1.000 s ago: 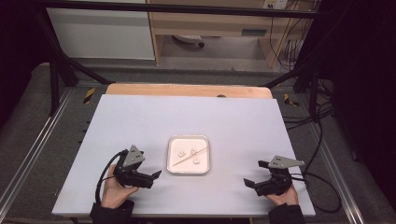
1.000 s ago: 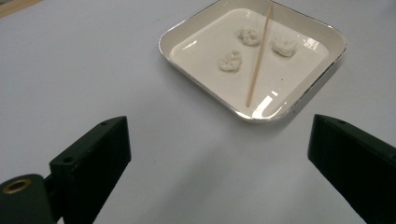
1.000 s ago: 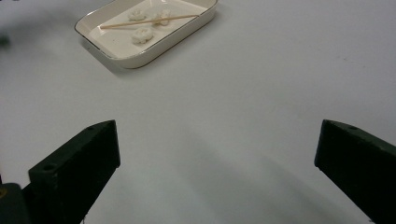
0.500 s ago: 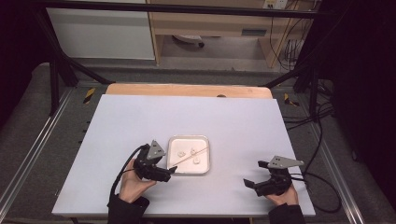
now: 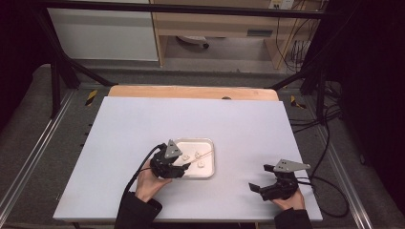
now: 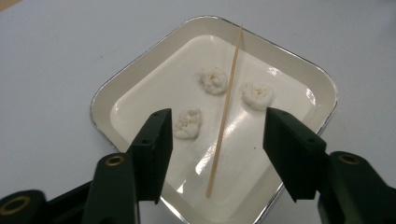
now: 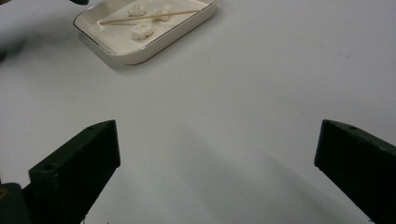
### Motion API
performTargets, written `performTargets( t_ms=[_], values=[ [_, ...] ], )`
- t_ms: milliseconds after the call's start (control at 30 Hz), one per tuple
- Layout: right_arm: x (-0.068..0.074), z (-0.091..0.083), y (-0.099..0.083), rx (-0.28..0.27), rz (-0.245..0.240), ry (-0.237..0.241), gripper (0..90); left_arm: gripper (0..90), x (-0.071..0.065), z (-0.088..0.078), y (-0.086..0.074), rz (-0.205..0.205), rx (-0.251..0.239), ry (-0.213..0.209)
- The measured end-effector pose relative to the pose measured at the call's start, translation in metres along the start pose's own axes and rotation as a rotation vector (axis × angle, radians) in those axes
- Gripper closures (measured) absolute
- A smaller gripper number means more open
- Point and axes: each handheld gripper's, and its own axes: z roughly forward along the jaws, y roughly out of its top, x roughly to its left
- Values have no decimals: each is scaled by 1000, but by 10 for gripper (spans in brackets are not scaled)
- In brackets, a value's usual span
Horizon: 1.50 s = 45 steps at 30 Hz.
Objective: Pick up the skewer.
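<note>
A white tray [image 5: 213,162] with a metallic rim [image 6: 121,79] lies at the table's near middle. In it are three white puffy lumps [image 6: 214,79] [image 6: 258,94] [image 6: 188,123] and a thin wooden skewer [image 6: 226,107] that runs from corner to corner. My left gripper [image 5: 184,168] reaches over the tray's near left corner. Its jaws have just been closing and stand partly open [image 6: 219,144], with the skewer's near end and one lump between them, touching neither pad. My right gripper [image 5: 259,177] rests wide open [image 7: 217,154] on the bare table, to the right of the tray [image 7: 140,56].
The white tabletop [image 5: 143,124] has a wooden strip [image 5: 191,91] along its far edge. Black frame posts and cables [image 5: 325,143] flank the table, and a cable trails from each gripper.
My left gripper has moved right, from the open table to the tray's left corner, and its jaws have narrowed. The right gripper has stayed in place.
</note>
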Motion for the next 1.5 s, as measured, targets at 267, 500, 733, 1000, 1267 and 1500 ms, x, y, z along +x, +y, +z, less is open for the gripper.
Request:
performTargets(
  t_ms=[267, 500, 733, 1000, 1267, 1500],
  values=[
    [0, 0, 0, 4, -3, 3, 8, 586, 2, 20, 3, 15, 32, -35],
    [0, 0, 0, 7, -3, 5, 9, 678, 5, 29, 0, 32, 55, -37],
    [0, 1, 0, 9, -6, 7, 9, 771, 4, 37, -2, 50, 85, -50],
    [0, 1, 0, 12, -5, 8, 9, 855, 5, 38, -2, 42, 91, -62],
    [0, 1, 0, 14, -6, 9, 9, 872, 6, 38, -3, 49, 83, -82],
    [0, 1, 0, 15, -4, 9, 9, 882, 4, 31, -3, 52, 47, -89]
  ],
)
